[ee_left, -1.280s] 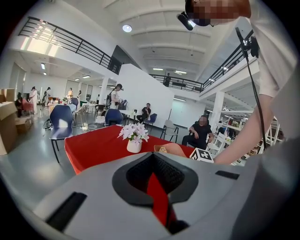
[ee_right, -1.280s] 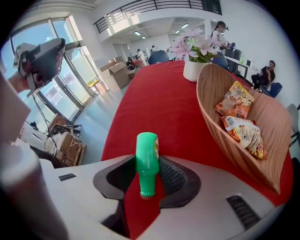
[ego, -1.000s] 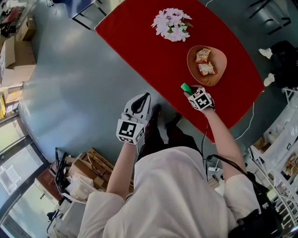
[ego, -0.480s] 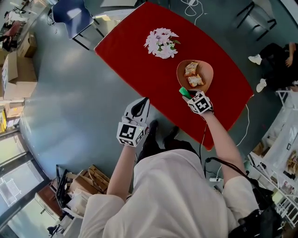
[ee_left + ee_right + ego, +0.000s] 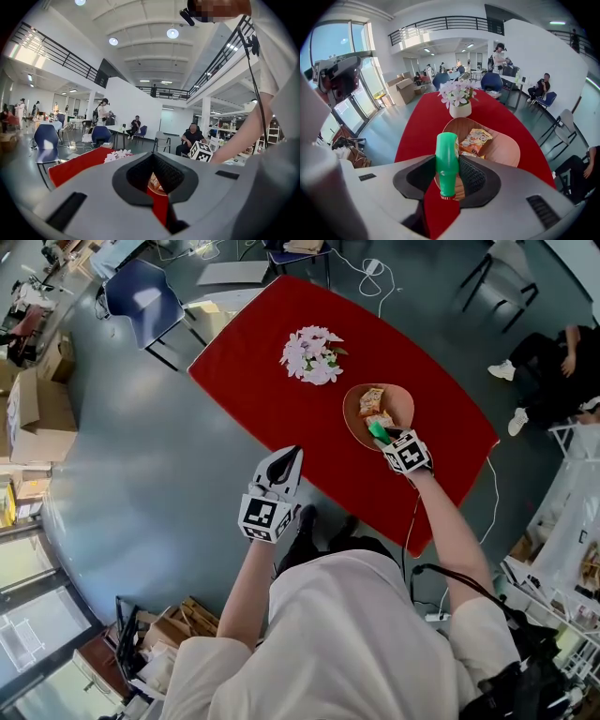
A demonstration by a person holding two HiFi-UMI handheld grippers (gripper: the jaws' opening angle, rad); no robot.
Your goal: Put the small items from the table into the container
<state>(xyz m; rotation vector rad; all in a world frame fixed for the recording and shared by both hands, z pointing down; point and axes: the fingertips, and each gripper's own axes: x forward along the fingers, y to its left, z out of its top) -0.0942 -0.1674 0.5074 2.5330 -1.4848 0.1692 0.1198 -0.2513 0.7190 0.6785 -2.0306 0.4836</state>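
A green bottle [image 5: 447,161] with a red-ringed neck is clamped between the jaws of my right gripper [image 5: 448,165], its base pointing away from me. It hangs over the near rim of the wooden bowl [image 5: 506,152], which holds snack packets [image 5: 476,139]. In the head view the right gripper [image 5: 382,436] and the bottle [image 5: 377,430] sit at the bowl's [image 5: 354,407] near edge on the red table [image 5: 253,352]. My left gripper [image 5: 292,456] hovers off the table's near-left edge, jaws together and holding nothing; its own view shows the fingertips [image 5: 140,161] meeting.
White and pink flowers in a white vase [image 5: 459,102] stand beyond the bowl, also seen as flowers [image 5: 312,354] from above. A blue chair [image 5: 141,298] stands at the table's far-left corner. Cardboard boxes [image 5: 37,395] lie left; seated people [image 5: 191,138] are in the hall.
My right gripper carried the green bottle from near the table's front edge up to the bowl's rim. The left gripper rose slightly beside the table.
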